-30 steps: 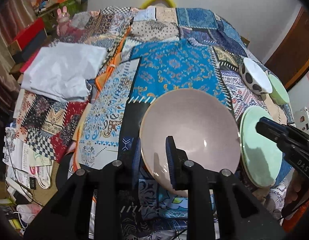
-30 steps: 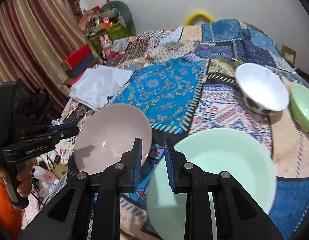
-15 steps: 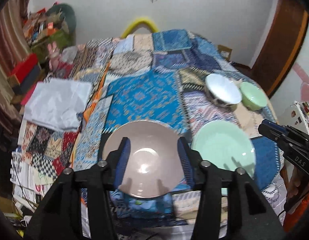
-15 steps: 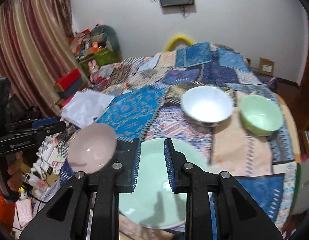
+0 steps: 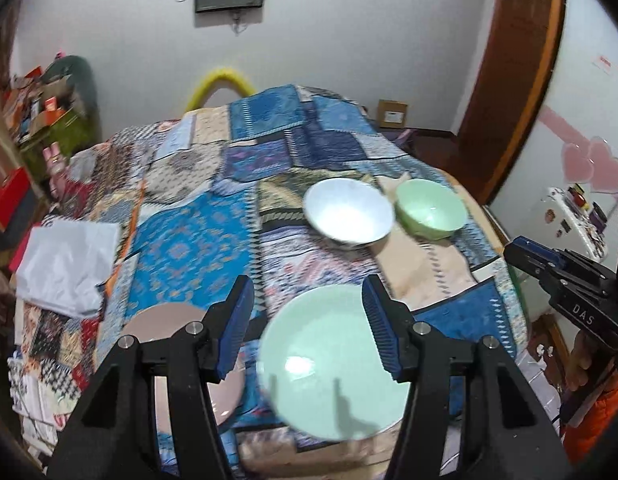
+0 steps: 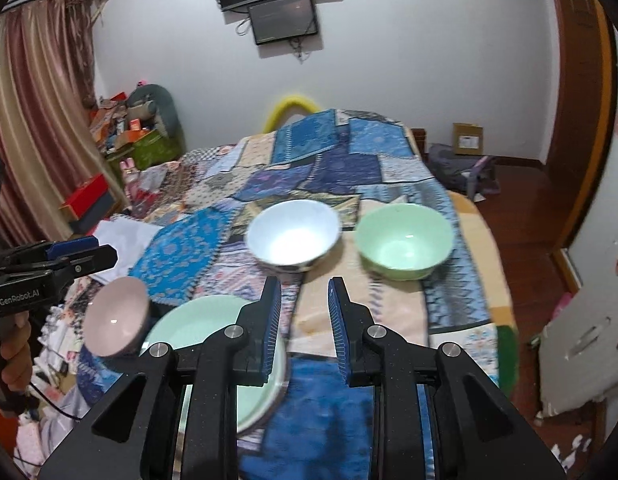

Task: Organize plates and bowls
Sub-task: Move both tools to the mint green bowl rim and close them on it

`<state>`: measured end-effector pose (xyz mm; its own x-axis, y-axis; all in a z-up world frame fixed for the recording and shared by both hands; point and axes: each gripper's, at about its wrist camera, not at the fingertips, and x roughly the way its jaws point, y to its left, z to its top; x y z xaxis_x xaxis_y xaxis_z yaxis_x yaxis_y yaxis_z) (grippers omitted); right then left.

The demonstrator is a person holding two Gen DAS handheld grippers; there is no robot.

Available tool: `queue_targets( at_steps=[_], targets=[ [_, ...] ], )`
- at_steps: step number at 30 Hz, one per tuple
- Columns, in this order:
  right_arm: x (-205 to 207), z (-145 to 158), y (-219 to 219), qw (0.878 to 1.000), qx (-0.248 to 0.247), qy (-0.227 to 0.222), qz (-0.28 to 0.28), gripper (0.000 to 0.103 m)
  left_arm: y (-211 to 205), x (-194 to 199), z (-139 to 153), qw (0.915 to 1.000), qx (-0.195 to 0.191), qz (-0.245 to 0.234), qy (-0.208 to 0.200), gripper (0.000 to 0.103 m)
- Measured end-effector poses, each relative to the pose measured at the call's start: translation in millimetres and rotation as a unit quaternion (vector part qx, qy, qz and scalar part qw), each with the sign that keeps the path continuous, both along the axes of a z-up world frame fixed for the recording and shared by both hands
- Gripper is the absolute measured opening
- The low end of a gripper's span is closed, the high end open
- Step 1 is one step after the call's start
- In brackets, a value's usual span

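Four dishes lie on the quilt (image 6: pixel 325 420): pink bowl (image 6: pixel 115 320) and green plate (image 6: pixel 213 332) at the near edge, white bowl (image 6: pixel 293 238) and green bowl (image 6: pixel 405 240) beyond. Left gripper (image 5: pixel 307 326) has just been opening, jaws apart and empty. Right gripper (image 6: pixel 301 322) stands slightly apart, empty. Risk: the soft quilt lets the edge-side dishes tip or slide off when nudged.
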<state>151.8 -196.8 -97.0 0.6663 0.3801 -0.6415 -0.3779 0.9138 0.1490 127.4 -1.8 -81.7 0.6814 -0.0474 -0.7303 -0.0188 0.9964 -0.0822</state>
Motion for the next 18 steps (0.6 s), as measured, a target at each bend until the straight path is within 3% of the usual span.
queue_targets(
  at_steps=[10, 14, 18],
  targets=[
    [29, -5, -39, 0.999, -0.023, 0.001, -0.038, 0.029, -72, 59, -8, 0.9984, 0.002, -0.056, 0.009, 0.058],
    [46, -9, -48, 0.998, -0.033, 0.001, -0.050, 0.047, -93, 86, -17, 0.9973, -0.004, -0.070, 0.023, 0.059],
    [62, -15, -58, 0.998, -0.036, 0.003, -0.057, 0.051, -110, 113, -29, 0.9963, -0.003, -0.078, 0.037, 0.061]
  ],
)
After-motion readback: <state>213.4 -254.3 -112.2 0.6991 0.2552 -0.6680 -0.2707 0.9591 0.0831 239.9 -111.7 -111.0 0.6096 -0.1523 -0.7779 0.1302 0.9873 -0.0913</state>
